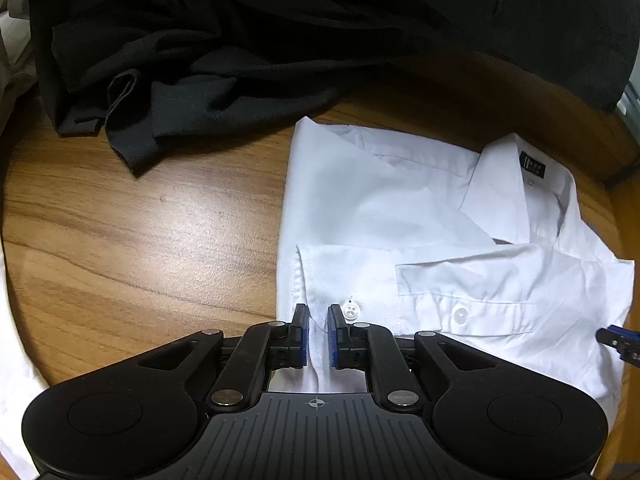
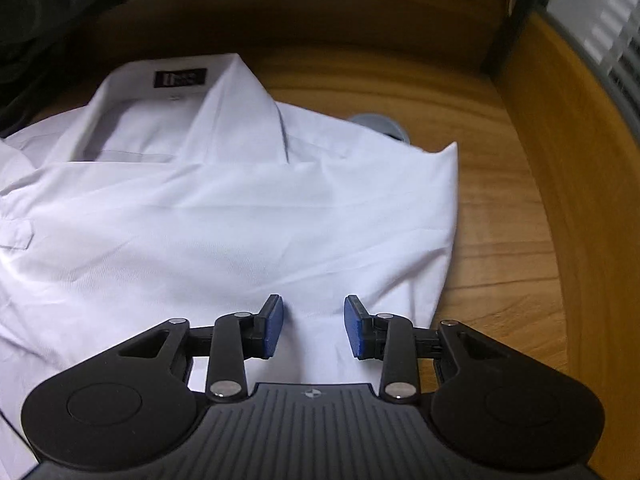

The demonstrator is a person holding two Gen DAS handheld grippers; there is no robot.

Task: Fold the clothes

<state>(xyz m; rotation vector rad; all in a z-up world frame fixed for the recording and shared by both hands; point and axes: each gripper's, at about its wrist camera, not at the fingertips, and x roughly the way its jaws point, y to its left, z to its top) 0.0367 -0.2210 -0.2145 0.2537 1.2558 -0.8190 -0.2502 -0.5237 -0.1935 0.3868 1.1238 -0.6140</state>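
A white collared shirt [image 1: 400, 216] lies partly folded on the wooden table [image 1: 140, 240], its collar with a black label [image 1: 533, 165] at the far right. My left gripper [image 1: 318, 332] is shut on a fold of the shirt's near left edge, beside a white button [image 1: 350, 312]. In the right wrist view the same white shirt [image 2: 200, 220] fills the left and middle, collar label [image 2: 180, 78] at the back. My right gripper [image 2: 314, 324] stands open just over the shirt's near right part, with flat cloth below the gap. The right gripper's tip [image 1: 616, 344] shows at the shirt's right edge.
A heap of dark clothes [image 1: 240, 40] covers the back of the table, close to the shirt's far edge. A round grey cable grommet [image 2: 380, 124] peeks out behind the shirt. A raised wooden edge [image 2: 560, 160] and a window frame lie to the right. White cloth [image 1: 12, 360] hangs at the left.
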